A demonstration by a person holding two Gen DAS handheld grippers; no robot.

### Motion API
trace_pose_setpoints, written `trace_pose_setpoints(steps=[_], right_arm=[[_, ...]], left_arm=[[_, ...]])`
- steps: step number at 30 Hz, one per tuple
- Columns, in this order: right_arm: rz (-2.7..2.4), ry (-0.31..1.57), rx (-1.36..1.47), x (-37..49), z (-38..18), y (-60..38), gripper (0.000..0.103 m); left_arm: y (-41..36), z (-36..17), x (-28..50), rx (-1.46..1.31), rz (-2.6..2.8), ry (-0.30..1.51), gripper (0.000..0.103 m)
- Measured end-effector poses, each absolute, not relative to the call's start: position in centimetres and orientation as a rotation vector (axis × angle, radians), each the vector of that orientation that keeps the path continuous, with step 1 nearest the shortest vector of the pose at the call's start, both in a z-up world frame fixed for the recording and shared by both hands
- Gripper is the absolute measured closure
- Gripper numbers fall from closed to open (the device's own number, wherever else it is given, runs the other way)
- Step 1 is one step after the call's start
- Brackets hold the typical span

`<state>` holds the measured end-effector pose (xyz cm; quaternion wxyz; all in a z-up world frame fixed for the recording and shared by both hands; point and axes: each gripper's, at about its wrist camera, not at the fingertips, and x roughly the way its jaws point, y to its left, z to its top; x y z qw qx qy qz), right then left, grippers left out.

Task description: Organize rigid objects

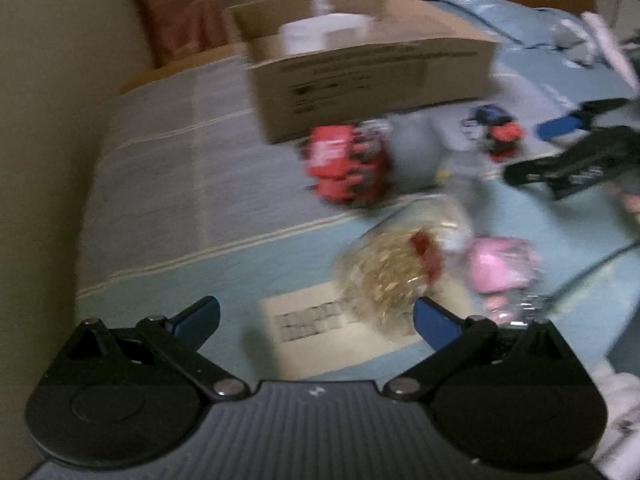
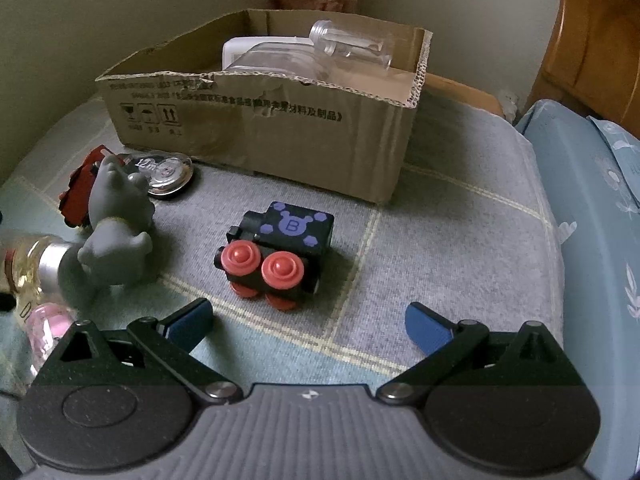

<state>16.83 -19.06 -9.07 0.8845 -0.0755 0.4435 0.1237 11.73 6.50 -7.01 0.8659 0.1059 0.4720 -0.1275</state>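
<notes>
Plastic toy train (image 2: 276, 256) looks light, rigid (pinch its black flanks); right gripper (image 2: 308, 326) spread wide, empty.

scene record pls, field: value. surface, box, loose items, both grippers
surface: striped blanket on a bed
box: open cardboard box at the back, clear plastic containers inside
toy train: black, red wheels, on its side in front of the box, just ahead of the right gripper
other loose items: grey figure, tape dispenser, red toy, pink bottle
left gripper: open, empty, view blurred
right gripper: open, empty
</notes>
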Motion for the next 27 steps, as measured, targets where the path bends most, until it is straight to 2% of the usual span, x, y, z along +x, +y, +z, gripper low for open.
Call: trace_pose_setpoints(steps=[6, 14, 27], right_arm=[[0.251, 0.907, -0.151, 16.5, -9.2, -19.1, 0.0], [0.253, 0.897, -0.152, 16.3, -9.3, -19.1, 0.0], [0.228, 0.897, -0.143, 15.7, -9.3, -19.0, 0.0]], left_arm=[[7.3, -7.1, 12.1, 0.175, -0.241, 0.983, 0.001], [4.7, -5.6, 10.5, 0.104, -0.342, 0.96, 0.001], [1.4, -6.5, 12.7, -0.025, -0.247, 0.956, 0.001]])
